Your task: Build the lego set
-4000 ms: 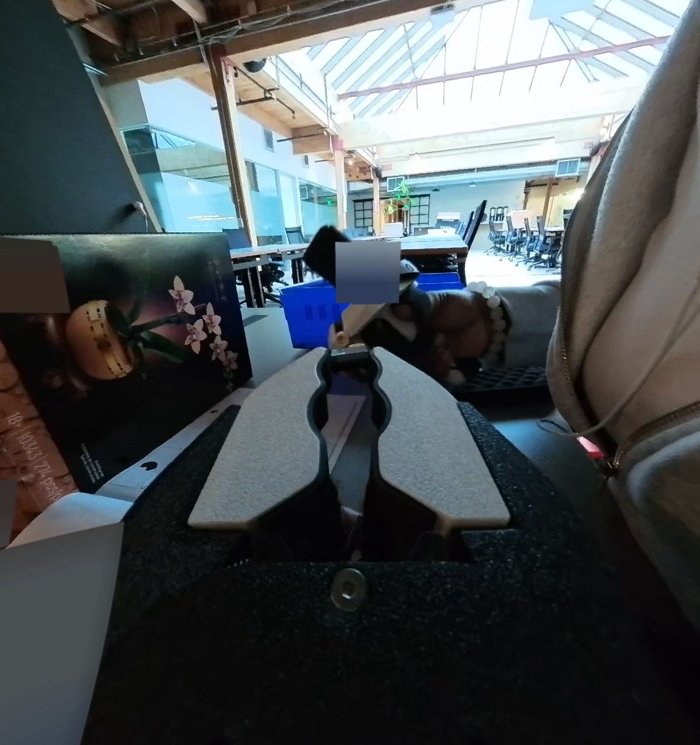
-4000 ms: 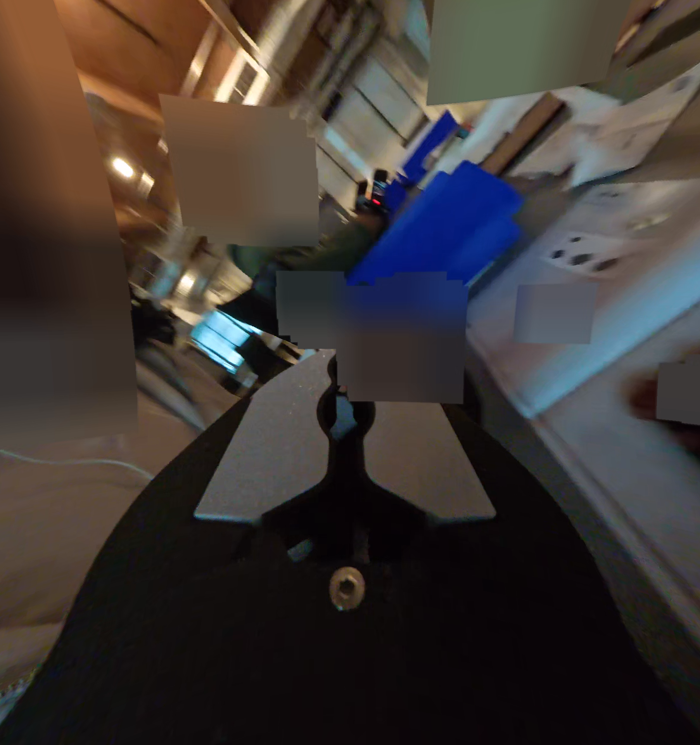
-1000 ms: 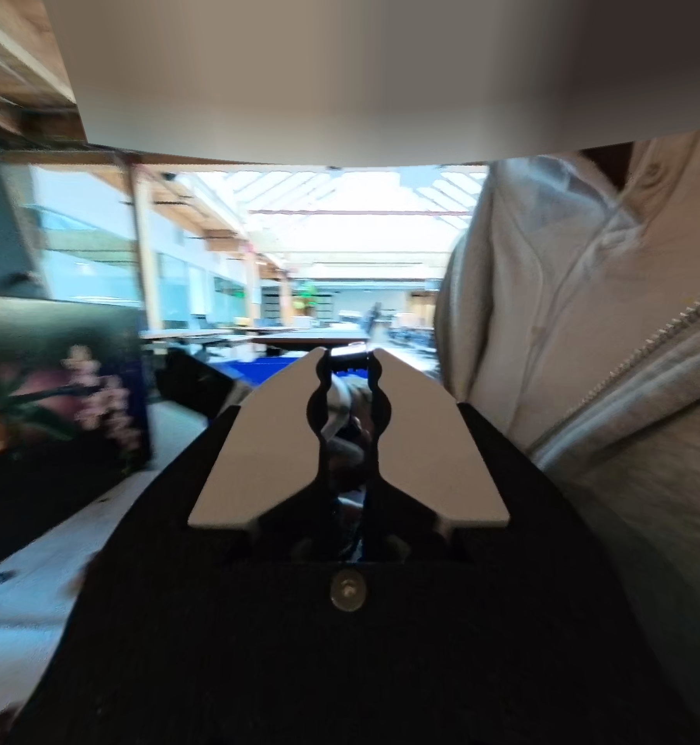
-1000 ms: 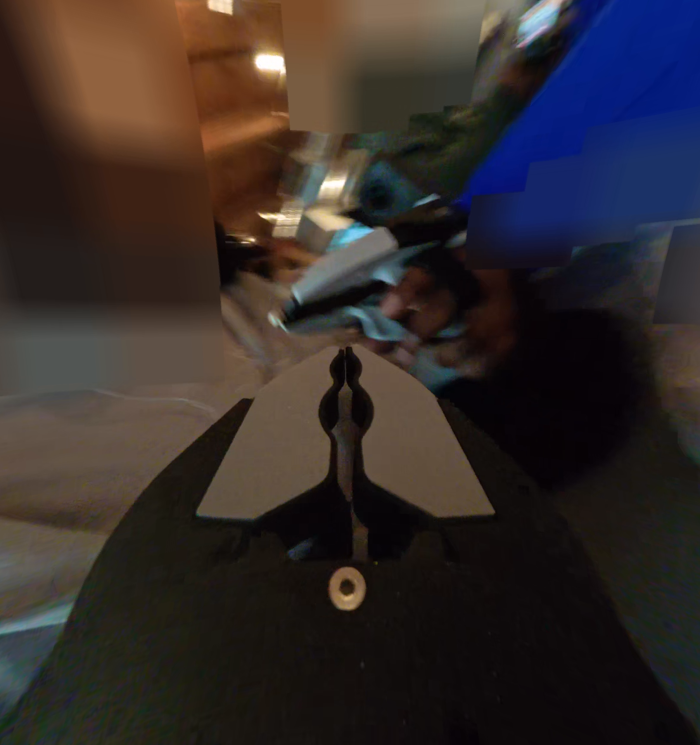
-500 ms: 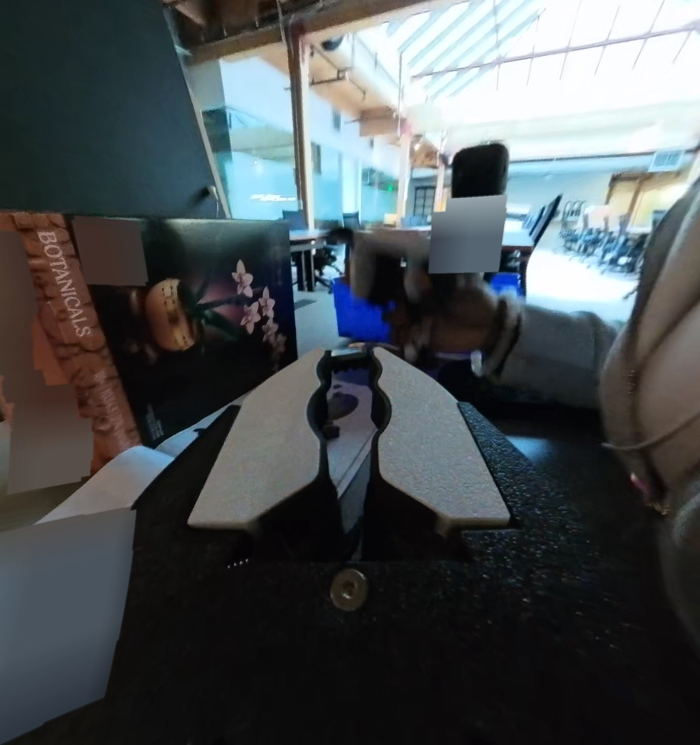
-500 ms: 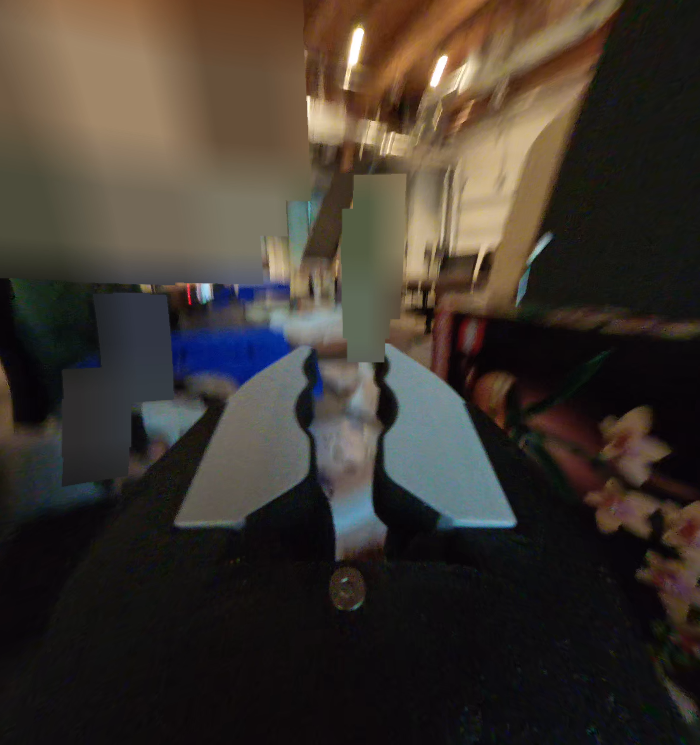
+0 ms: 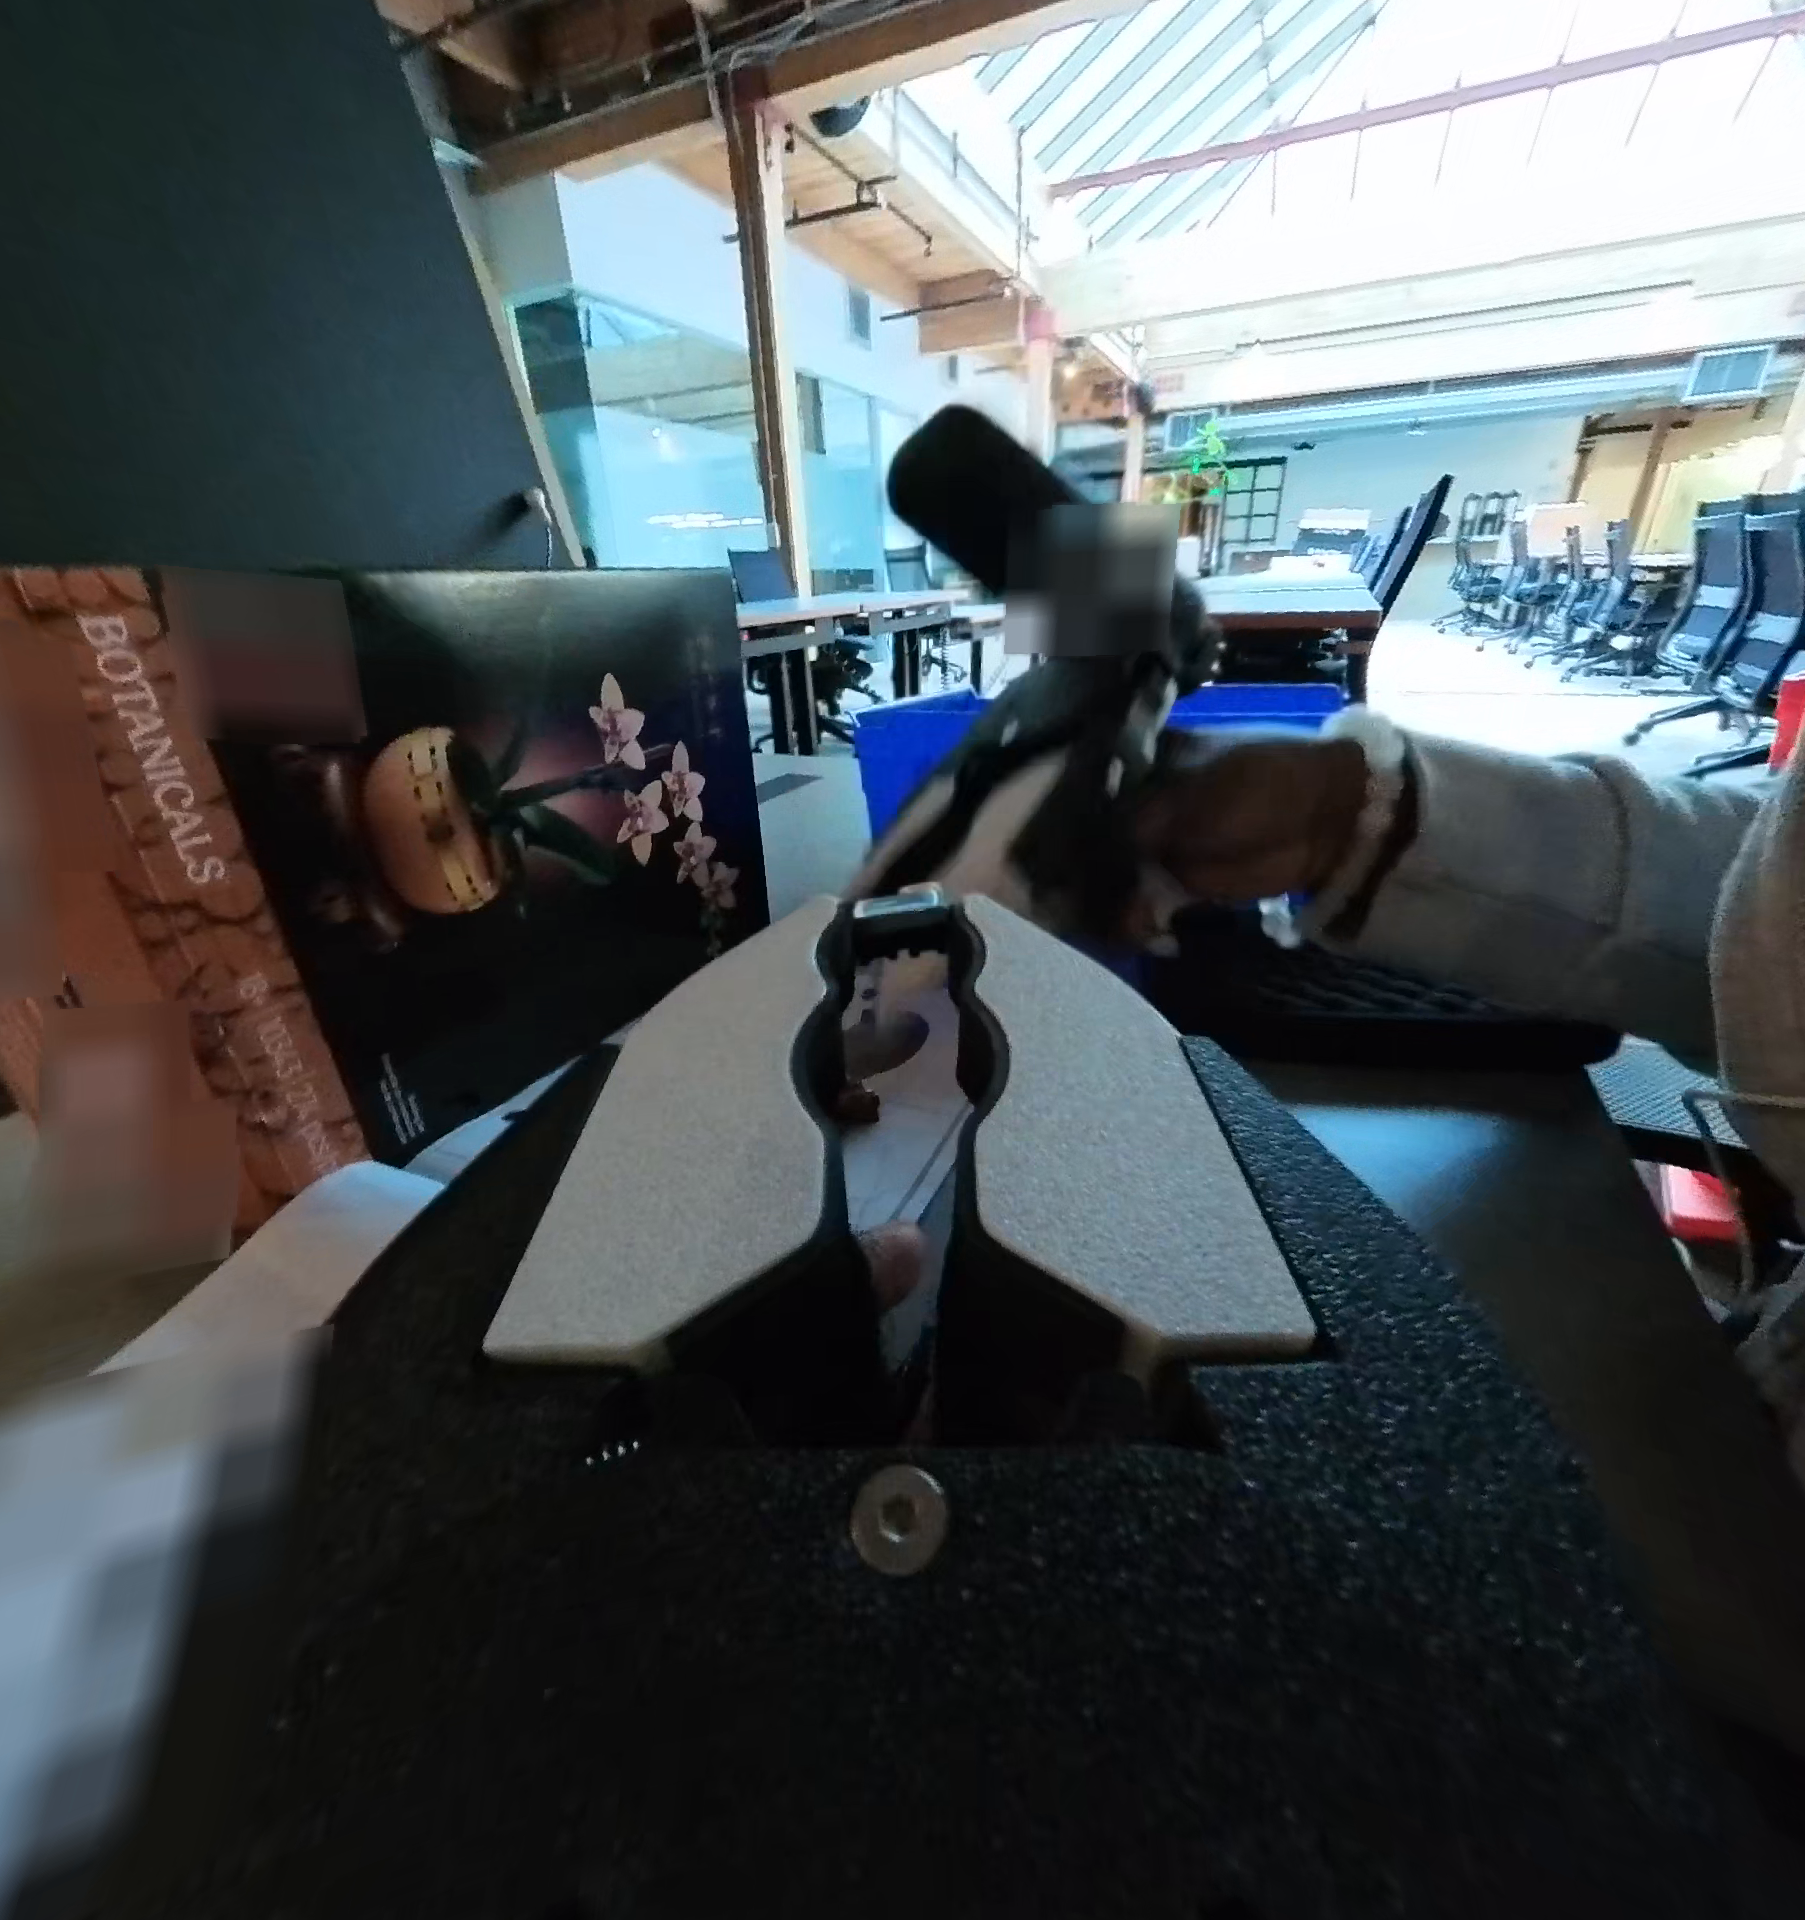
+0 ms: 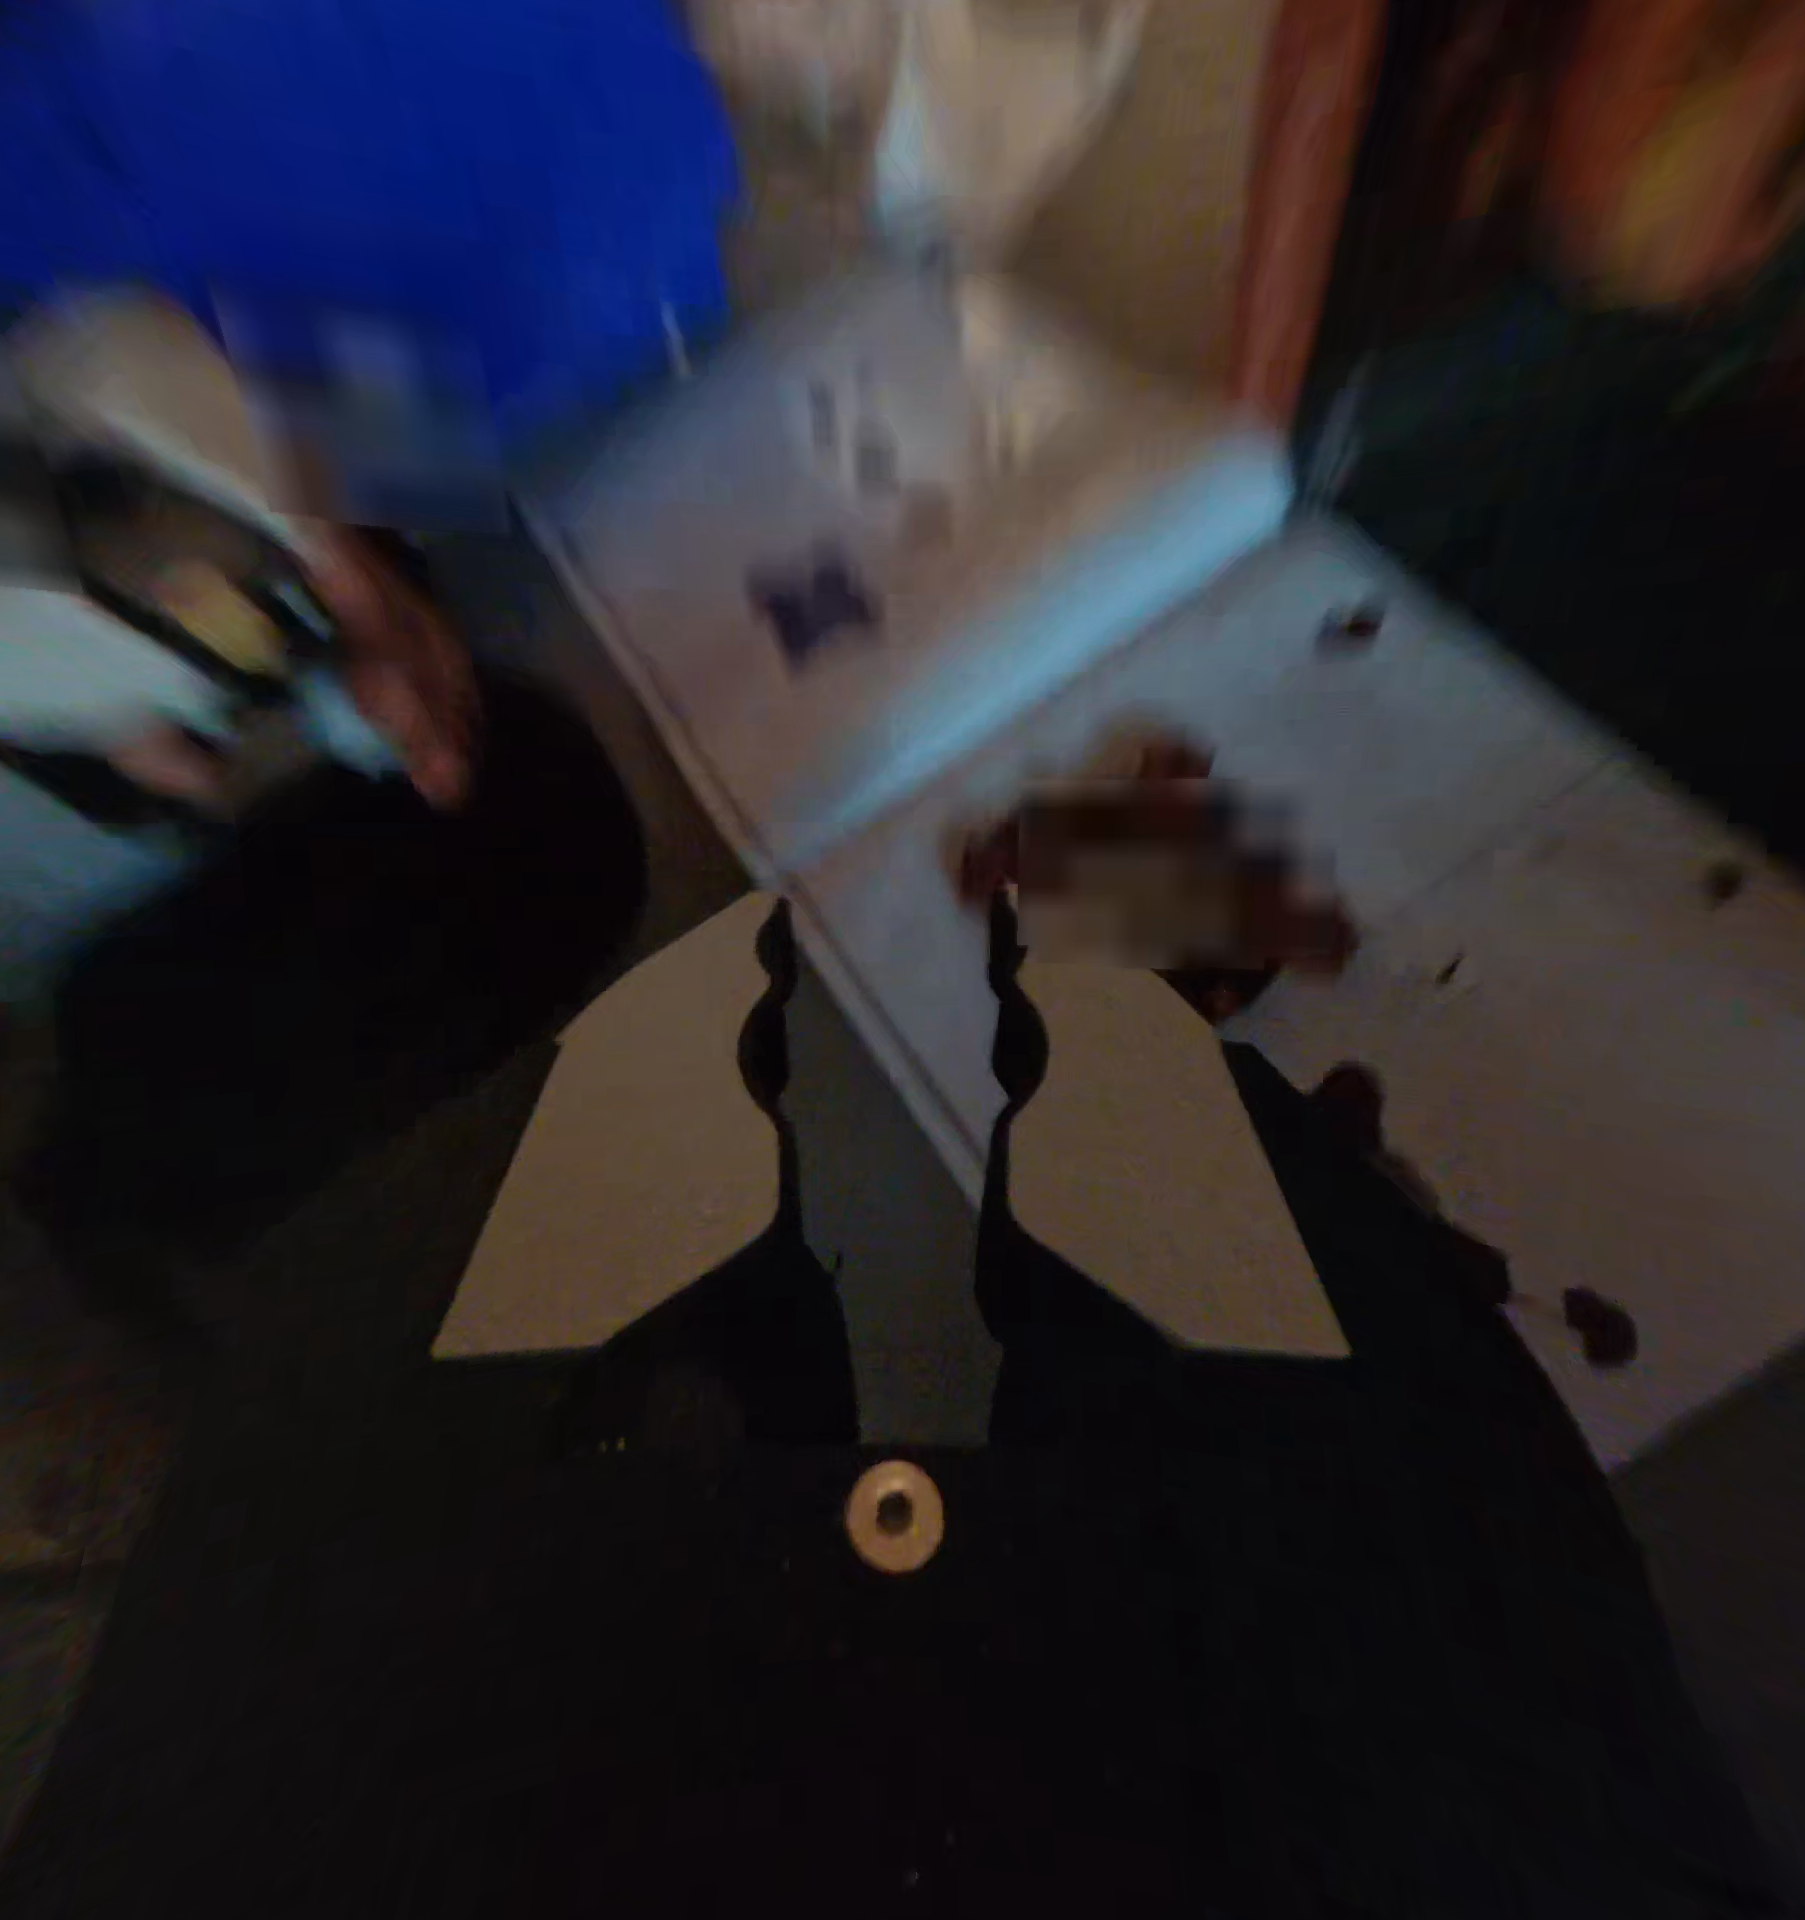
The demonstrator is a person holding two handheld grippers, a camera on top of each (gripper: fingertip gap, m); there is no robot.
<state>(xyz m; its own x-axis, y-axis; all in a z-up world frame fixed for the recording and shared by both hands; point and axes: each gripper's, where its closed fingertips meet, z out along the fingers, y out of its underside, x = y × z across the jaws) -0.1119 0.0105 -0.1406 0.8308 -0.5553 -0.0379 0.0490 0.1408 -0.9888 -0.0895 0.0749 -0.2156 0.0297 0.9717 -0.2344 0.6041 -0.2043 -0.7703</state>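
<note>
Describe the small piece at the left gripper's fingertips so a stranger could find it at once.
Start at the tall dark box with pale orchid flowers. Right of it, the left gripper's beige fingers point forward. Clamped across their tips sits a small grey rectangular piece, the only thing bridging both tips.

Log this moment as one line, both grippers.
left gripper: shut on small grey piece, beside flower-print box | right gripper: open, nothing between fingers, over white booklet | right view: blurred
</note>
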